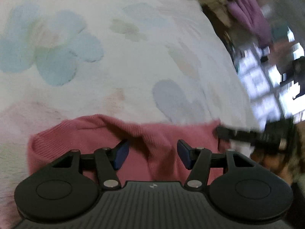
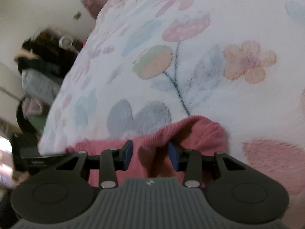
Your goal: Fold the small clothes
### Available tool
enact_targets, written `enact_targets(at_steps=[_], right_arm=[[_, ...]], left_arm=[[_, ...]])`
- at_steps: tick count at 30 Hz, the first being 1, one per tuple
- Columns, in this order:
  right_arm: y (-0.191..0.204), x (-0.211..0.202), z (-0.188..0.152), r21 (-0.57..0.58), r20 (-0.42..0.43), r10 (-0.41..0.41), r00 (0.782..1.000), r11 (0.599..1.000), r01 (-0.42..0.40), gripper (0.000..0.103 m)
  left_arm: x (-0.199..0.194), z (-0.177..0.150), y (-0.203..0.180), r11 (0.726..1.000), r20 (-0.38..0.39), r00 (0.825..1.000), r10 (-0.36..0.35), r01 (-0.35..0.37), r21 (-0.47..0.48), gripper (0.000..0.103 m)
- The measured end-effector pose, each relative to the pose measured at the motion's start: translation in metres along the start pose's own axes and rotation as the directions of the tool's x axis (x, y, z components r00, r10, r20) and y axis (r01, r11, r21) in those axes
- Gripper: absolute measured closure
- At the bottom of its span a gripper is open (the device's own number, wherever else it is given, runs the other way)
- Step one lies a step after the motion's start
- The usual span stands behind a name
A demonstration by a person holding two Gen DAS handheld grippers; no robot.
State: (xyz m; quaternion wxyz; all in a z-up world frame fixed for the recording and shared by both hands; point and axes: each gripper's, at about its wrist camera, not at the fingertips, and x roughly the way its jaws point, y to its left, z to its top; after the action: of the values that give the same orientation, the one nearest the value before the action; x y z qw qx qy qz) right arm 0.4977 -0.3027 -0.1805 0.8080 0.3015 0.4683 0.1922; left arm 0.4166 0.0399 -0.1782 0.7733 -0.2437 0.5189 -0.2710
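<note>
A pink ribbed knit garment (image 1: 91, 133) lies rumpled on a floral blanket (image 1: 114, 57). My left gripper (image 1: 152, 153) hovers just over it, open. Its blue pads (image 1: 122, 153) stand wide apart on either side of a raised crease in the cloth and do not press it. In the right wrist view the same pink garment (image 2: 205, 133) shows a rolled edge. My right gripper (image 2: 151, 153) is open above it, a fold of cloth rising between the pads (image 2: 173, 155) without being pinched. The right gripper's dark finger (image 1: 234, 133) shows at the garment's right end. The left gripper (image 2: 24, 154) appears at the left edge.
The floral blanket (image 2: 190, 66) covers a bed that drops away at its side edge (image 1: 238, 80). Beyond it are blurred clutter and a purple cloth (image 1: 249, 17). In the right wrist view a pale wall (image 2: 38, 3), a dark bag (image 2: 45, 53) and piled clothes (image 2: 36, 84) lie to the left.
</note>
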Motion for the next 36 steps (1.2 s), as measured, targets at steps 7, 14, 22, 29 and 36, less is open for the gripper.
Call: enact_targets(at_steps=[7, 14, 22, 29, 36], right_arm=[[0.000, -0.003, 0.007, -0.002, 0.068, 0.076, 0.995, 0.997, -0.076, 0.097], [-0.006, -0.001, 0.000, -0.002, 0.053, -0.010, 0.999, 1.000, 0.010, 0.096], [-0.002, -0.034, -0.008, -0.041, 0.100, 0.044, 0.994, 0.998, -0.040, 0.068], [-0.003, -0.118, -0.055, -0.064, 0.168, 0.021, 0.986, 0.998, -0.010, 0.065], [-0.016, -0.175, -0.079, -0.026, 0.217, -0.023, 0.976, 0.999, 0.029, 0.060]], left_arm=[[-0.009, 0.000, 0.014, 0.990, 0.140, 0.985, -0.103, 0.115, -0.083, 0.093], [-0.002, -0.008, 0.014, 1.000, 0.081, 0.997, -0.002, 0.004, -0.025, 0.084], [-0.056, -0.020, -0.004, 0.998, 0.095, 0.995, 0.013, -0.018, 0.055, 0.066], [-0.109, -0.066, 0.007, 0.994, 0.155, 0.983, 0.097, -0.103, 0.029, 0.051], [-0.124, -0.057, 0.025, 0.990, 0.184, 0.972, 0.143, -0.143, -0.015, 0.042]])
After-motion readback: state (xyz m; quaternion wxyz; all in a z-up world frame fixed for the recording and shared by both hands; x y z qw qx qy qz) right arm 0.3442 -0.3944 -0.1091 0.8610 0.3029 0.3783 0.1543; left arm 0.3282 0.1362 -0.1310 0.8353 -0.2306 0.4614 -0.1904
